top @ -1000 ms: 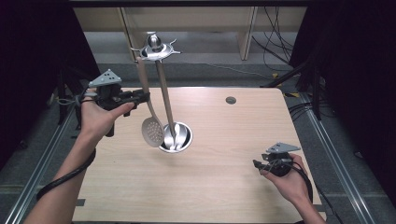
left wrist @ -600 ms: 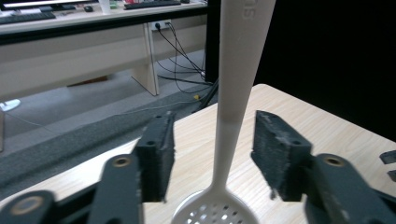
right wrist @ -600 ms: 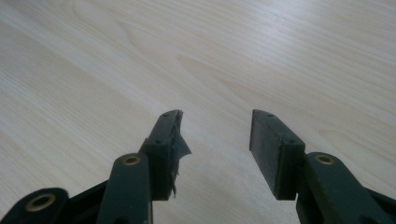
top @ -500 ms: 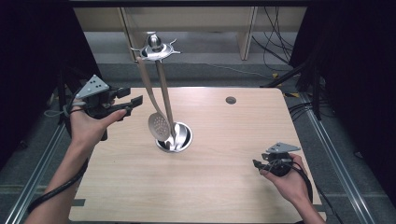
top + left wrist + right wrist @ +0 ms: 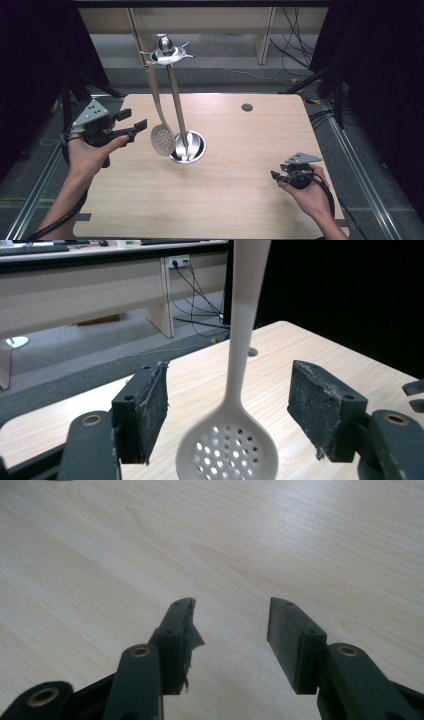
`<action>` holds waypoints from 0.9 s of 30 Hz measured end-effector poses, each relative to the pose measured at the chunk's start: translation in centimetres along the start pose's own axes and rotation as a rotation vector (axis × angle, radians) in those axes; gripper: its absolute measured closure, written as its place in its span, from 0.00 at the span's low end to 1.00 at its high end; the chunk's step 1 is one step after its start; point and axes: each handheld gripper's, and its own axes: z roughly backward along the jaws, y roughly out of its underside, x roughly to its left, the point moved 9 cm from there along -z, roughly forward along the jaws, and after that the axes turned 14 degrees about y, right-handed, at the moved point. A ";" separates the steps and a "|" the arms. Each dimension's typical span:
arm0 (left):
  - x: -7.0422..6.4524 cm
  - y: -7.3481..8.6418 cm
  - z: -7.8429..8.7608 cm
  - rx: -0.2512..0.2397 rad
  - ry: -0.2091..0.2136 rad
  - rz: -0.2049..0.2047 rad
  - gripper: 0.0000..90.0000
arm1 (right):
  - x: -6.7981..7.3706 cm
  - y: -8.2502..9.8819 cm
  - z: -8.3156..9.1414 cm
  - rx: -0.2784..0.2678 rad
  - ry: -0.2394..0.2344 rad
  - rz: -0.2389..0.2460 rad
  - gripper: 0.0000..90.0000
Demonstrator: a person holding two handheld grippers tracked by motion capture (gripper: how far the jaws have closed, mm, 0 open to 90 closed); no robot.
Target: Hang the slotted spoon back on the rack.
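Left gripper (image 5: pixel 137 123) has drawn back from the hanging slotted spoon (image 5: pixel 163 141), jaws just opened wide; right gripper (image 5: pixel 274 175) rests apart, holding nothing.

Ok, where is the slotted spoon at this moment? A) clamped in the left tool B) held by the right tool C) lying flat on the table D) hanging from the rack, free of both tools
D: the slotted spoon hangs from the rack, with the left tool open beside it, apart from it.
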 end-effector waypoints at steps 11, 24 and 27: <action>-0.3 2.6 0.7 0.013 -0.019 0.017 0.34 | 0.0 0.0 0.0 -0.001 0.001 0.006 0.60; 0.3 8.8 0.7 0.061 -0.049 0.087 0.35 | 0.0 0.0 0.0 0.000 0.000 0.002 0.60; 0.5 10.0 0.6 0.074 -0.051 0.097 0.35 | 0.1 0.0 0.0 -0.001 0.000 0.000 0.60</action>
